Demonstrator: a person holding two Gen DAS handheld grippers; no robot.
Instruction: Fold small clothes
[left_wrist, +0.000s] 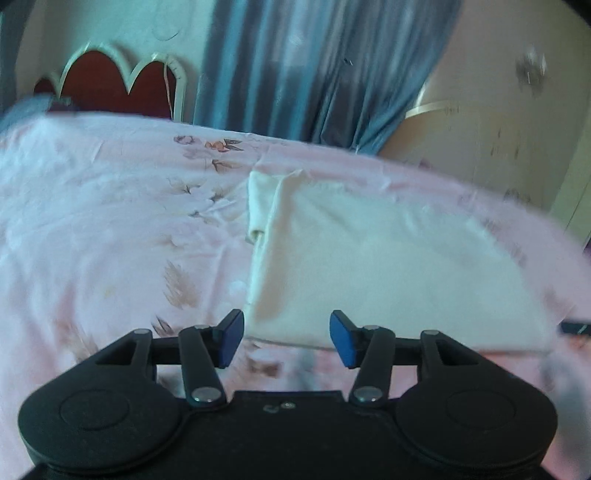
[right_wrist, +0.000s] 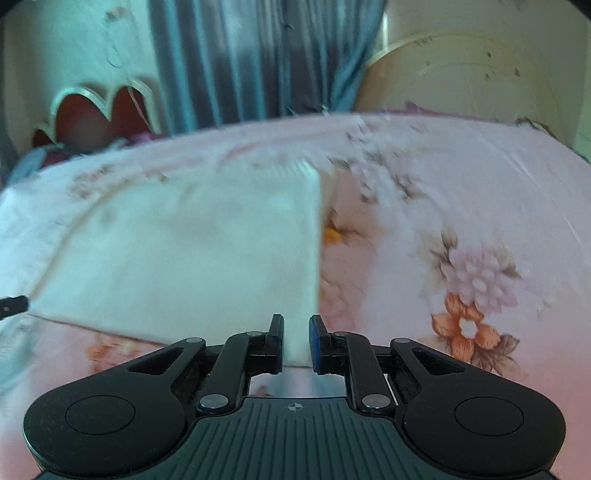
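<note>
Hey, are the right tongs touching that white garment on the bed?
Cannot tell. In the right wrist view the right tongs straddle the near corner of the white garment, but blur hides any actual contact.

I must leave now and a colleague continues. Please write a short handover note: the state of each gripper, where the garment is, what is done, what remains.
Left gripper: open, empty, at the near left corner of the white garment.
Right gripper: jaws narrowly apart around the garment's near right corner; a firm grip cannot be confirmed.
Garment: lies flat on the pink floral bedsheet, looking already folded into a rectangle.
Left: probably one more fold.
</note>
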